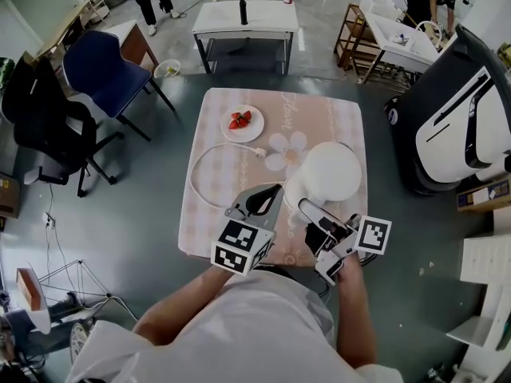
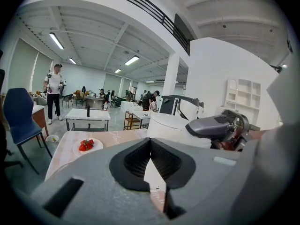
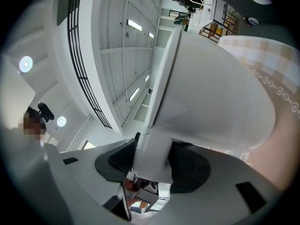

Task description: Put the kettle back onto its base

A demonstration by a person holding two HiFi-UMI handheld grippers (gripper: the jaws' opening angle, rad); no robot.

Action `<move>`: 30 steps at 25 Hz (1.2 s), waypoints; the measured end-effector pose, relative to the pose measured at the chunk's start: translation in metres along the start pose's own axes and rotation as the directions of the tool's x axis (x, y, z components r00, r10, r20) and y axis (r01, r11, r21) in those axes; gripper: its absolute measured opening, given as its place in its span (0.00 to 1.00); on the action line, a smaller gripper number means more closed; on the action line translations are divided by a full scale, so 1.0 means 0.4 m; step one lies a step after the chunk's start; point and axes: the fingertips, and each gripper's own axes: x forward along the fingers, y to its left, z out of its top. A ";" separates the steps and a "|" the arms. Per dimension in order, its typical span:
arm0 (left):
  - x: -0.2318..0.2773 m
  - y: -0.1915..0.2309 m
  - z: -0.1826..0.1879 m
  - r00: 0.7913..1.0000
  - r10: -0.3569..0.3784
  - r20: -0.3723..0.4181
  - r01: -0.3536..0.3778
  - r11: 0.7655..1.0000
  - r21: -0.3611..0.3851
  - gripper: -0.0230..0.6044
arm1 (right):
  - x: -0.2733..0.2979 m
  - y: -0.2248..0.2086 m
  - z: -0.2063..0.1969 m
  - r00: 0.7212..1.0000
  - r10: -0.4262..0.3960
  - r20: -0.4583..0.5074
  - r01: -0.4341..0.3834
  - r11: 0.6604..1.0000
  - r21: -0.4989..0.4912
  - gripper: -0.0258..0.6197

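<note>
The white kettle [image 1: 329, 174] is over the near right part of the pink checked table [image 1: 319, 118]. My right gripper [image 1: 307, 214] is shut on its handle [image 3: 152, 158], and the kettle body [image 3: 211, 93] looks tilted in the right gripper view. My left gripper [image 1: 267, 191] hovers just left of the kettle [image 2: 168, 128], its jaws [image 2: 150, 142] shut with nothing between them. A white power cable [image 1: 196, 174] loops over the left of the cloth and ends in a plug [image 1: 259, 152]. The base itself is not visible; it may lie under the kettle or the grippers.
A white plate of strawberries [image 1: 242, 123] sits at the table's far left. A blue chair [image 1: 108, 70] and a black office chair [image 1: 40, 118] stand to the left. A white side table [image 1: 245, 18] is beyond, and a large white-and-black machine [image 1: 463, 118] is at the right.
</note>
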 end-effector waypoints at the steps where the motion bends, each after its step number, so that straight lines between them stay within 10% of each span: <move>1: 0.001 0.001 -0.001 1.000 0.002 0.000 -0.002 1.000 0.001 0.05 | 0.001 -0.003 0.003 1.000 0.002 0.002 -0.002 1.000 0.003 0.34; 30: -0.006 0.017 -0.012 1.000 0.030 -0.010 -0.030 1.000 -0.003 0.04 | 0.029 -0.028 -0.037 0.998 -0.004 -0.064 0.003 1.000 -0.007 0.34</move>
